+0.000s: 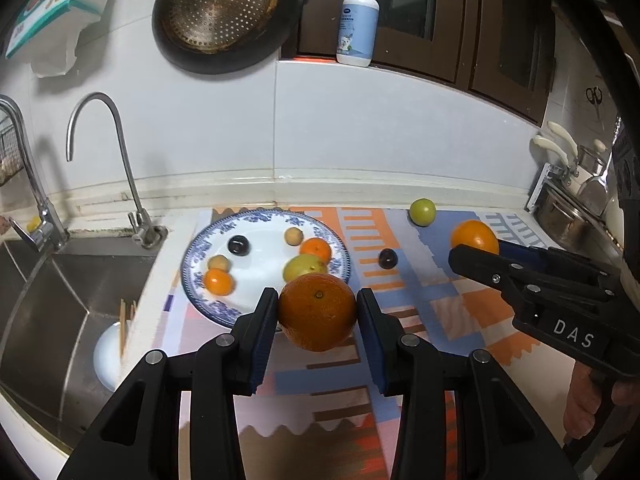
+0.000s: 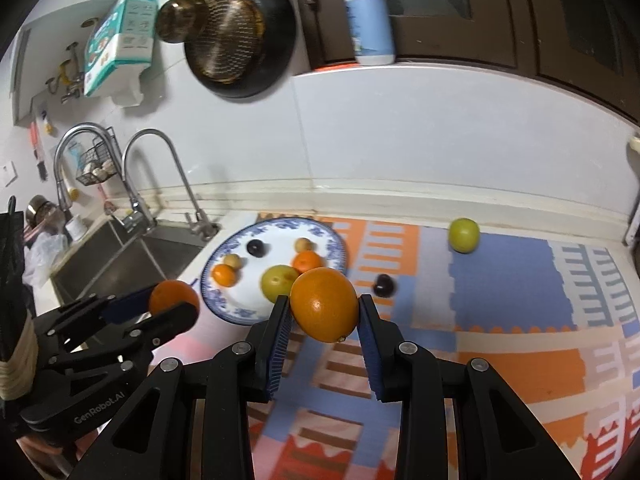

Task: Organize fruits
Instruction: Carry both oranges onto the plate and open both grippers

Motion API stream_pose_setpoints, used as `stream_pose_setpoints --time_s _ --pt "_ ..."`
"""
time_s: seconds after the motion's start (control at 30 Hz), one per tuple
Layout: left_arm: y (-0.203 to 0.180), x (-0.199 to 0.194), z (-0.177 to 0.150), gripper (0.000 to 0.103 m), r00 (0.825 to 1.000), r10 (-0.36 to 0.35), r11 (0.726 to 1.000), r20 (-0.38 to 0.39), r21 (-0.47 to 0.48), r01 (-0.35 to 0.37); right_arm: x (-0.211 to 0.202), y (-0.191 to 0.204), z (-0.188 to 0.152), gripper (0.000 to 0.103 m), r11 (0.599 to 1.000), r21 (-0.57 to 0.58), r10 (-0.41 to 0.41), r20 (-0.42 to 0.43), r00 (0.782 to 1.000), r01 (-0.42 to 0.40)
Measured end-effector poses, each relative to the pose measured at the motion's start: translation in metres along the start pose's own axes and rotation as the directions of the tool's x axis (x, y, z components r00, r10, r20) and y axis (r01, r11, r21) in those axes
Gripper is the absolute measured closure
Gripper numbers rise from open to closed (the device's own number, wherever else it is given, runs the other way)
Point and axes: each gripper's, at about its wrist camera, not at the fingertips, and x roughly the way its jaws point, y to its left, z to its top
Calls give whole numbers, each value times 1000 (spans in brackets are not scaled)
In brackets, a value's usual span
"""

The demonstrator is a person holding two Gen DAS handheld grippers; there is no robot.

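Left gripper [image 1: 317, 312]: clamping a large orange [image 1: 317, 311] between both pads, carrying it clear of the patterned mat [image 1: 472, 312], just in front of the near rim of the blue-and-white plate [image 1: 192, 264]. Right gripper [image 2: 325, 312]: likewise clamping a second orange [image 2: 324, 304], off the mat, hanging near the plate's right edge. Both jaws sitting tight on the peel, no gap showing.

Progress, judging from the layout: roughly two thirds in.
- Already sitting on the plate: dark plum [image 1: 238, 245], two small tan fruits [image 1: 219, 263] [image 1: 293, 236], two tangerines [image 1: 218, 282] [image 1: 316, 249], one green fruit [image 1: 304, 266].
- In transit: both oranges, one per gripper.
- Still lying loose on the mat: second dark plum [image 1: 388, 258] just right of the plate, green apple-like fruit [image 1: 422, 211] near the back wall, well apart from the plate.

Remaining, as a guess: setting both oranges down, then fetching the plum and the green fruit. Plate getting crowded; free space mostly near the front-left and centre. Rolling risk looking real for round oranges on a shallow plate, with the sink [image 1: 60, 300] right beside the left rim.
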Motion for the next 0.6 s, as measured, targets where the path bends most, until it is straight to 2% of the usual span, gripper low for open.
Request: stream_pose_setpoints --time_s 0.33,0.6 --pt "32 0 15 64 1000 4 1000 -2 21 -4 15 32 20 69 998 -37 50 15 999 -49" --pt "53 22 32 64 1000 10 999 -8 44 -10 43 47 46 69 994 -84 71 8 997 -70"
